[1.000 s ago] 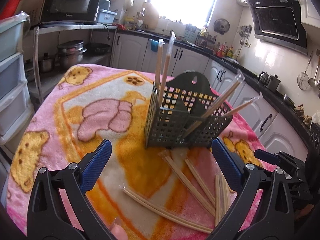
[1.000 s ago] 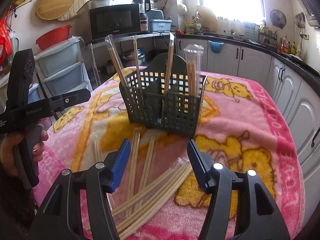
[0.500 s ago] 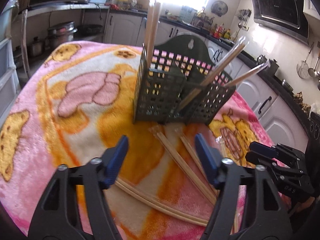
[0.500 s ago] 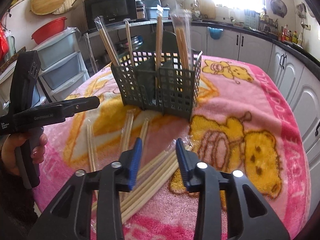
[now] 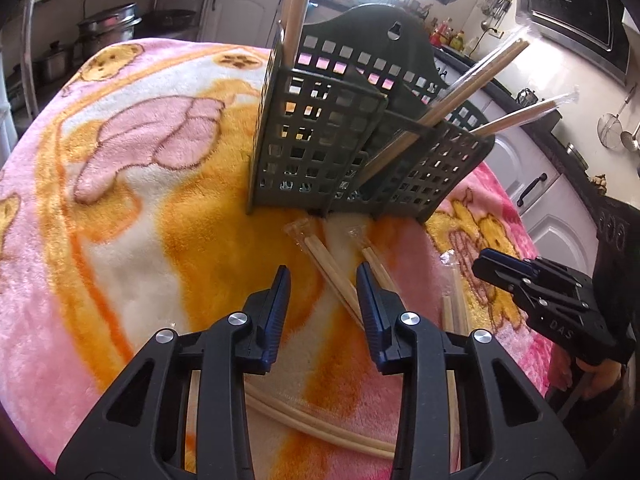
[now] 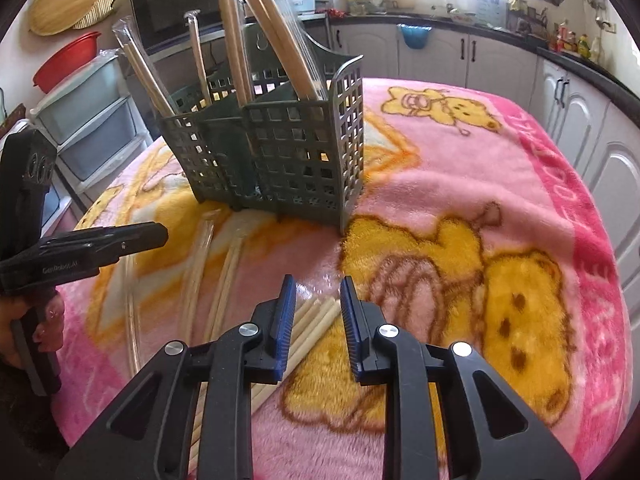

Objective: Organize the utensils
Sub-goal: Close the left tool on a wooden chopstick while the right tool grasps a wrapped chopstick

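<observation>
The caddy (image 5: pixel 360 140) stands upright toward the far edge of the blanket-covered surface (image 5: pixel 120 200), its compartments already holding wrapped chopsticks that lean against the walls, so the open tops stay free for more. The loose chopsticks (image 5: pixel 340 276) lie flat on the blanket between the caddy and the near edge, fanned out and partly crossing, which probably means each pair must be picked singly.

The left claw (image 5: pixel 322 288) hovers low over one loose pair, its fingers apart and straddling it without touching, likely lined up for a pinch. The right claw (image 6: pixel 316 300) hangs just above the tips of a bundle (image 6: pixel 312 320) nearer the right side, fingers likewise apart and gripping nothing.

Compared with a second ago, both claws have narrowed markedly from a wide spread and have dropped closer to the blanket, moving in toward the caddy. The caddy and the chopsticks inside it look unmoved, and the loose pairs lie as they did.
</observation>
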Available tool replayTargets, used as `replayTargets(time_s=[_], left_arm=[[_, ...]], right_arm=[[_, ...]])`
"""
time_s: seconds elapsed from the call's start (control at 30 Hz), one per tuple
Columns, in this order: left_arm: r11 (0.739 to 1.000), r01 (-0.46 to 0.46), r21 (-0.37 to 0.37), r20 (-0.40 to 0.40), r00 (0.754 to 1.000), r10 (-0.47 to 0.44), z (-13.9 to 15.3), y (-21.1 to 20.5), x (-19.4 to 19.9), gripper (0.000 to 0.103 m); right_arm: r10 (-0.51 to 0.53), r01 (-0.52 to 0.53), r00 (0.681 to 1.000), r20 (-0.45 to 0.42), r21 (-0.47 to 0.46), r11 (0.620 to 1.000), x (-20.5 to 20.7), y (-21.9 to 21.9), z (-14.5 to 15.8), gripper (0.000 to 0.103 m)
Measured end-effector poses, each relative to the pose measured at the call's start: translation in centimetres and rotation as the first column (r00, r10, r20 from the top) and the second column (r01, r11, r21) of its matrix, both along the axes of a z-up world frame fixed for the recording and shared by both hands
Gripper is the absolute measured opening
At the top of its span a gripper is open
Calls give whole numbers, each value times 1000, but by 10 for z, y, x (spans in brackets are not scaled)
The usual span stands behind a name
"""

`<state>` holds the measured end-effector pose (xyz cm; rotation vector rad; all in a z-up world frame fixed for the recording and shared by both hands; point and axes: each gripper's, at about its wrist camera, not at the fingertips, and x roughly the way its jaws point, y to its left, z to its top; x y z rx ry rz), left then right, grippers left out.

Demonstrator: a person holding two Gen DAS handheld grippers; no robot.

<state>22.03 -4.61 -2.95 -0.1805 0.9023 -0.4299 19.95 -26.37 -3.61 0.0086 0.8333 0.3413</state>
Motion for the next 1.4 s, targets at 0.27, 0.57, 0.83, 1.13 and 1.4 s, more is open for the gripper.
replayTargets(time_s=[0.27,0.57,0.83,1.13,1.4], left_arm=[[1000,-26,-1,-59,998,26,-9,2,22,28],[998,-49,-32,-108,993,45,-17,2,40,29],[999,-47,-3,-109,993,47,-21,-14,47,28],[998,-55,8,-92,994,56,-19,-4,47,5],[997,-73,-13,-4,997,73,10,16,31,4]], right_arm=[[9,-8,995,-100,16,1000,32,-1,-16,22],[12,-3,991,-131,62,998,40,-7,-18,10],[6,4,996,-91,102,995,32,-17,-6,6],[-36,42,998,-50,117,992,21,-36,6,5],[-48,45,999,16,137,989,6,-41,27,5]])
